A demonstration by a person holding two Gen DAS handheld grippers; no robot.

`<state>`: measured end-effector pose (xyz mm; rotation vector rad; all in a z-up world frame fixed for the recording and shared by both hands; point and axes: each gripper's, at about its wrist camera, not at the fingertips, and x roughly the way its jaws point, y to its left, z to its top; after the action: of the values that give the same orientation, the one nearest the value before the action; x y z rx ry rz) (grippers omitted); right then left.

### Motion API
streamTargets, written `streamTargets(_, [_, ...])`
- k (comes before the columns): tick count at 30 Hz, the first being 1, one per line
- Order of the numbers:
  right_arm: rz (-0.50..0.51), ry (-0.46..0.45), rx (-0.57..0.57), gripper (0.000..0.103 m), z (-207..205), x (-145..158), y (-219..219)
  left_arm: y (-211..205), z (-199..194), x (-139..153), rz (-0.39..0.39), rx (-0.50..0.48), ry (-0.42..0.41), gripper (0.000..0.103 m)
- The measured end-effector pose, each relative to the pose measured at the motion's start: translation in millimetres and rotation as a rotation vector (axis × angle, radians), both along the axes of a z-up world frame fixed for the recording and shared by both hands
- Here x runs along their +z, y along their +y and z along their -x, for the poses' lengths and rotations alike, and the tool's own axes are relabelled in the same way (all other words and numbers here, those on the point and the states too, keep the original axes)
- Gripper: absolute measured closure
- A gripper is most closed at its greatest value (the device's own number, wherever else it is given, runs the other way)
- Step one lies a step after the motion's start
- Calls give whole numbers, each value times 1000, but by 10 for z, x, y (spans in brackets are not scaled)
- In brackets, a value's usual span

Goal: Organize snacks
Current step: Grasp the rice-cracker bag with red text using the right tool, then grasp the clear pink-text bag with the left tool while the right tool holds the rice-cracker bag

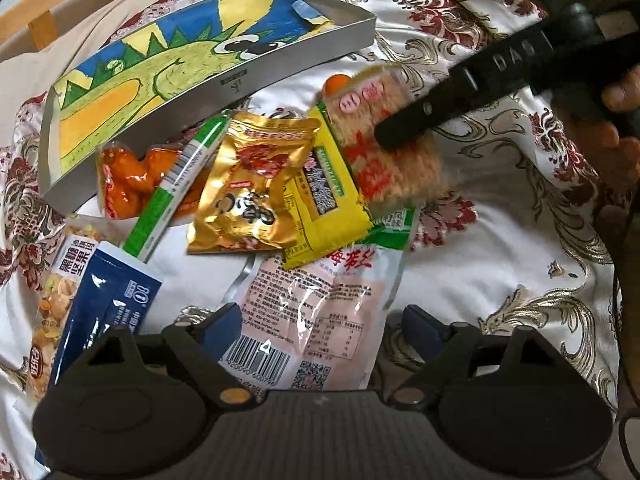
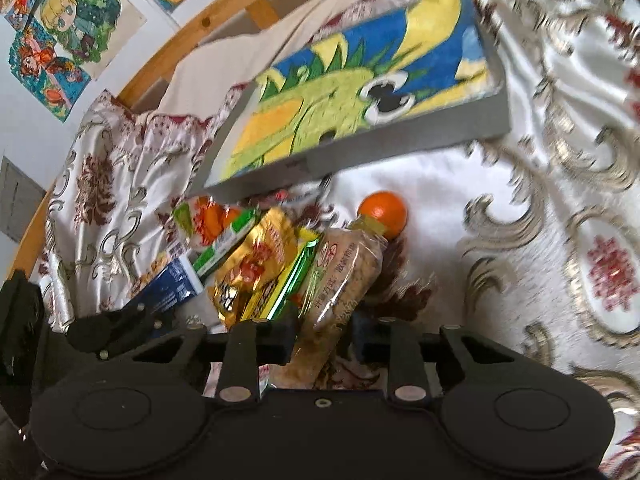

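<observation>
Several snack packets lie piled on a flowered bedspread below a shallow grey box [image 1: 280,70] [image 2: 404,142] lined with a green dragon drawing. My right gripper [image 2: 322,336] [image 1: 394,134] is shut on a clear packet of oat crisps [image 2: 344,272] [image 1: 384,160], its pads pressing both sides. My left gripper [image 1: 320,328] hangs open just above a pink-white packet [image 1: 320,292] with a barcode, touching nothing. Beside it lie a gold packet [image 1: 252,184], a yellow packet [image 1: 324,204], a green stick [image 1: 176,184], an orange sausage pack [image 1: 128,184] and a blue packet [image 1: 108,308].
An orange ball-shaped thing [image 2: 382,212] [image 1: 336,84] rests behind the oat packet. A nut-mix packet [image 1: 60,280] lies at the far left. A person's hand [image 1: 616,96] holds the right gripper. A wooden bed frame [image 2: 224,12] and wall drawings [image 2: 68,24] lie beyond the box.
</observation>
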<state>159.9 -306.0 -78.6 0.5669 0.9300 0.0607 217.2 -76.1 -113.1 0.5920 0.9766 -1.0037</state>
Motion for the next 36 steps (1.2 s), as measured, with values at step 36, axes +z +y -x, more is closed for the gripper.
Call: streamTargets(36, [-88, 65, -11, 79, 112, -9, -215, -74, 81, -15, 84, 250, 236, 23])
